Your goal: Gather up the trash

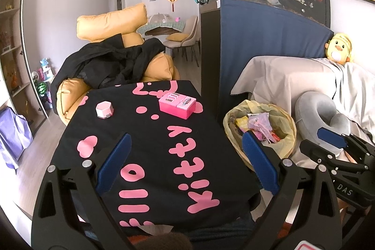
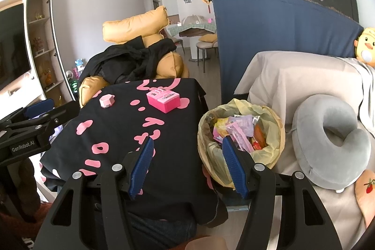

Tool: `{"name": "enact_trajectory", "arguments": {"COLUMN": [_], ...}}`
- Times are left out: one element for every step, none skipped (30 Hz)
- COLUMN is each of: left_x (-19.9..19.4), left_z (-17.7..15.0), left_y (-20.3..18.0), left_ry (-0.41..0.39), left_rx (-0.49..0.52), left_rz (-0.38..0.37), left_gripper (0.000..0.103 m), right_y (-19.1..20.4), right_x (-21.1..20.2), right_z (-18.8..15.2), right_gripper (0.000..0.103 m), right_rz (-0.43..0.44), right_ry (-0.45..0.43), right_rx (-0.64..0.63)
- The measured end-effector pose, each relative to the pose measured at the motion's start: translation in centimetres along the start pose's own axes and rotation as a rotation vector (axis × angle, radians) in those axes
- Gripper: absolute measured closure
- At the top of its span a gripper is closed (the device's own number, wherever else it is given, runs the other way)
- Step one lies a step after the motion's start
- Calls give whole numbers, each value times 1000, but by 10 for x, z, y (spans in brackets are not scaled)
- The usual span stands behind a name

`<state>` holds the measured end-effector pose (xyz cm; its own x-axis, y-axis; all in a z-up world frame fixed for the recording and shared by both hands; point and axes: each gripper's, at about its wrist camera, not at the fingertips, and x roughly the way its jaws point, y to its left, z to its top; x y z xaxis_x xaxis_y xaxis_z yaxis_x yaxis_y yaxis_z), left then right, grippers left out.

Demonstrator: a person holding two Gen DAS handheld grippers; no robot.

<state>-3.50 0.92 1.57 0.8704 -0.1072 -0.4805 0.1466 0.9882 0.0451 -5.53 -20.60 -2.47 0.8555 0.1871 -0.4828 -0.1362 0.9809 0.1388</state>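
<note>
**Both claws released, trash sits in the bin**

Ok, I've got the left claw (image 1: 185,163) spread wide over the black cloth w/ pink lettering that covers the surface (image 1: 150,132). Nothing between its blue pads (image 1: 114,161). Right pad lines up w/ the near rim of the bin in this view.

Right claw (image 2: 188,166) is released too, jaws apart, empty. From its cam the left pad (image 2: 143,166) hangs over the cloth edge, the right pad overlaps the bin's near side. In the left wrist view I catch the right claw (image 1: 332,139) at far right, in front of the grey neck pillow (image 1: 321,114).

Trash bin (image 2: 241,132) stands just beside the surface on its right, between it and the sofa draped in a beige sheet (image 2: 293,81). Lined w/ a yellowish bag. Inside: a heap of wrappers (image 2: 236,130), pink, lilac, yellow, some red. That's where the trash is.

On the cloth, far end: a pink box (image 1: 177,104) and a small pale-pink hexagonal thing (image 1: 104,110), well apart from each other. Can't tell what either one is.

Behind the surface, a tan armchair (image 1: 112,22) w/ black clothing (image 1: 110,62) thrown over it. Yellow duck plush (image 1: 338,50) on the sofa back.
</note>
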Motion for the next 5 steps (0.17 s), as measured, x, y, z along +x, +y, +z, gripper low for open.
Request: {"name": "enact_trajectory", "arguments": {"left_x": [3,6,11,16,25], "left_z": [0,1,0,0,-1], "left_y": [1,2,2,5,9], "left_ry": [11,24,45,65,103], "left_rx": [0,0,-1,-5,-20], "left_rz": [-5,-13,-20,-23,-25], "left_gripper": [12,12,12,12,12], "right_y": [-1,-1,-1,0,1], "right_x": [1,2,2,4,5], "right_z": [0,0,1,1,1], "right_gripper": [45,45,45,45,45], "right_rz": [1,7,11,13,13], "right_ry": [2,4,5,9,12], "right_rx": [3,6,8,6,1]}}
